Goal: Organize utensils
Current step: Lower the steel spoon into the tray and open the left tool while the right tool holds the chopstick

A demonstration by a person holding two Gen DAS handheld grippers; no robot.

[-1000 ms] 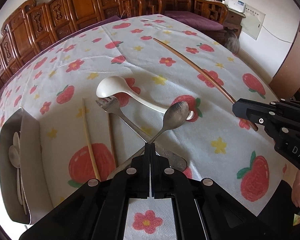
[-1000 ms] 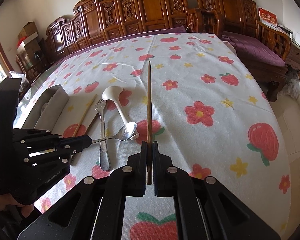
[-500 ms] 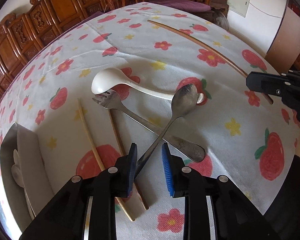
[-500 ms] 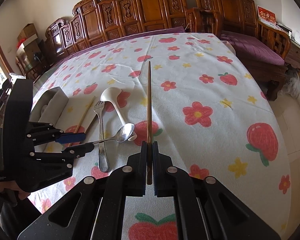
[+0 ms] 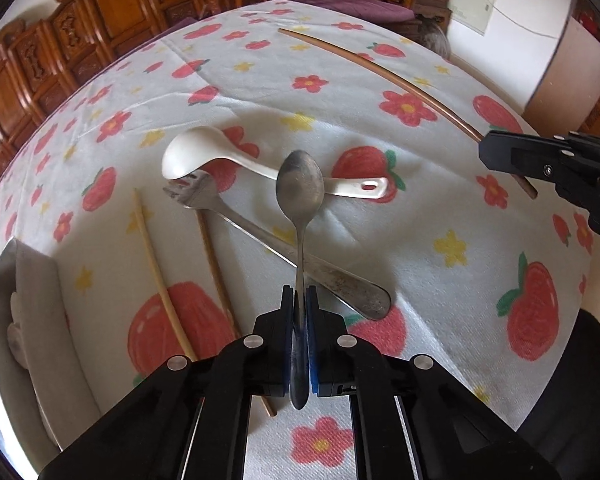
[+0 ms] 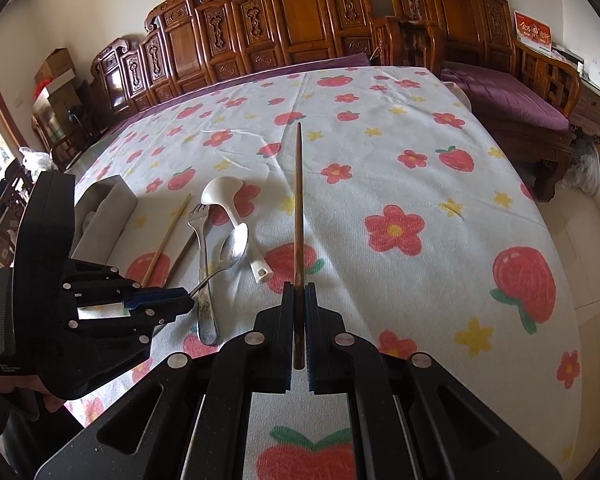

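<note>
Left wrist: left claw (image 5: 299, 300) clamps metal spoon (image 5: 300, 184) — right claw (image 6: 299, 296) clamps brown chopstick (image 6: 298, 200); tablecloth (image 6: 400, 152) beyond lies bare.

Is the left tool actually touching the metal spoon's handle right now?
Touching. In the left wrist view the left tool is shut on the metal spoon, its blue pads pressed against both sides of the handle.
</note>
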